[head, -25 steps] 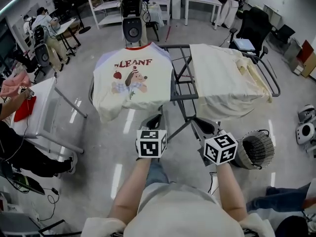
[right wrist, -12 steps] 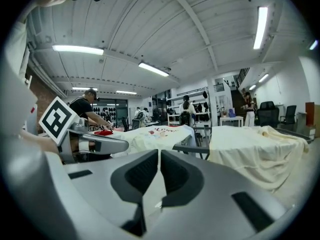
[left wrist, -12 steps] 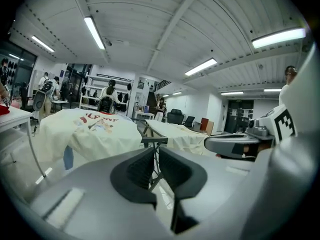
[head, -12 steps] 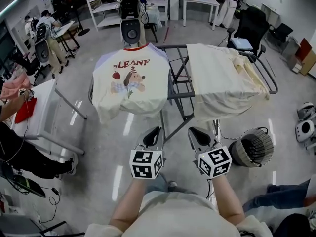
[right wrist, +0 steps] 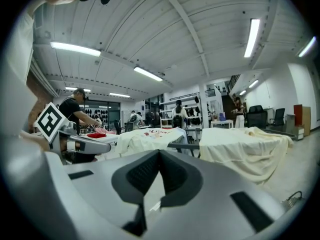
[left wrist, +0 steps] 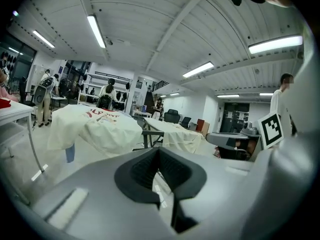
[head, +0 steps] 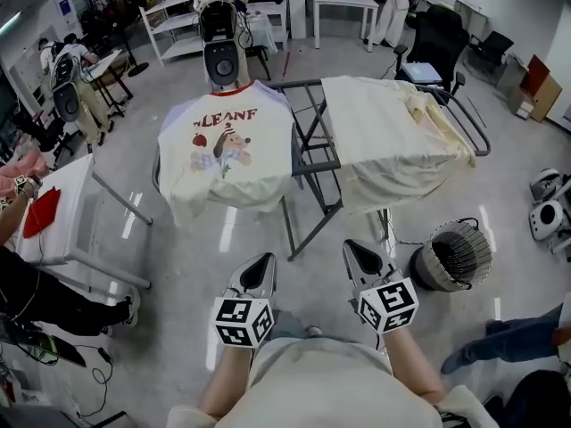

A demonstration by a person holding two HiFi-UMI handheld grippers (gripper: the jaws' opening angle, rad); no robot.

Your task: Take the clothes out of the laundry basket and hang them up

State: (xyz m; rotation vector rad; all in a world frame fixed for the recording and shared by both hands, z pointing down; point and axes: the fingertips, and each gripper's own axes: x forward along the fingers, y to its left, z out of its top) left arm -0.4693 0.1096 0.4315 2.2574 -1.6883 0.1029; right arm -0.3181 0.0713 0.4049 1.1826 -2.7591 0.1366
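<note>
printed T-shirt (head: 227,154): 1 | plain cream garment (head: 393,136): 1 | drying rack (head: 317,163): 1 | laundry basket (head: 455,257): 1

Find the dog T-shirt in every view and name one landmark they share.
Head view: T-shirt upper left of centre, draped over the left half of the rack.
Left gripper view: left of centre, at mid-height.
Right gripper view: just left of centre, below mid-height.
Shared landmark: the cream sheet, on the rack to the T-shirt's right in all three.
</note>
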